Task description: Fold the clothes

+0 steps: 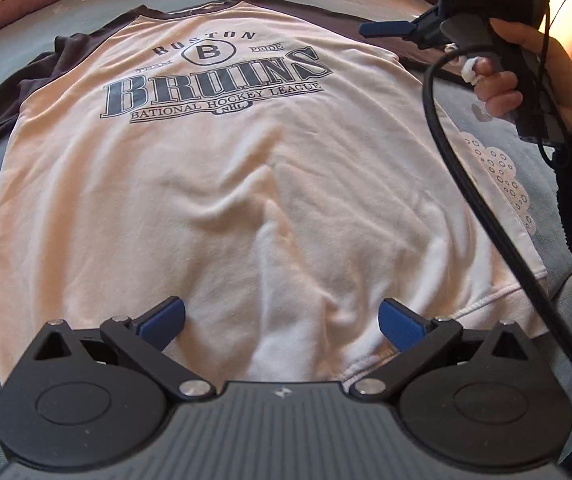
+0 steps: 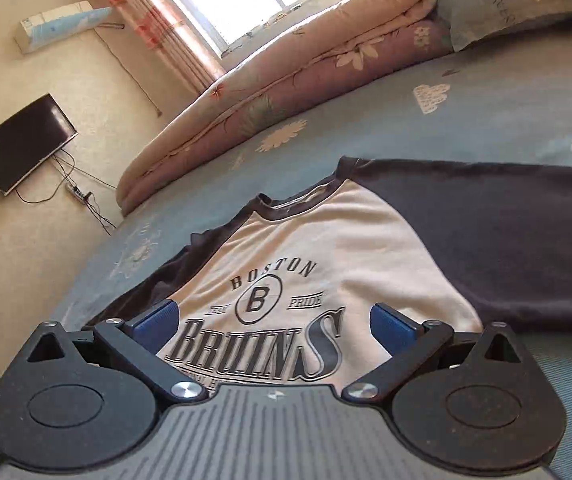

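A cream sweatshirt (image 1: 221,184) with dark sleeves and a "Boston Bruins" print lies flat, front up, on the bed. My left gripper (image 1: 281,326) is open and empty, hovering over its hem. My right gripper (image 2: 271,320) is open and empty above the chest print of the sweatshirt (image 2: 326,248). The right gripper also shows in the left wrist view (image 1: 390,30), held by a hand over the right shoulder. The right dark sleeve (image 2: 518,240) spreads out sideways; the left sleeve (image 1: 17,96) lies bunched.
The bed has a blue floral sheet (image 2: 406,128). A rolled pink quilt (image 2: 286,80) and a pillow (image 2: 514,0) lie along the far side. A black cable (image 1: 466,184) hangs across the sweatshirt's right side. A wall monitor (image 2: 21,144) is beyond the bed.
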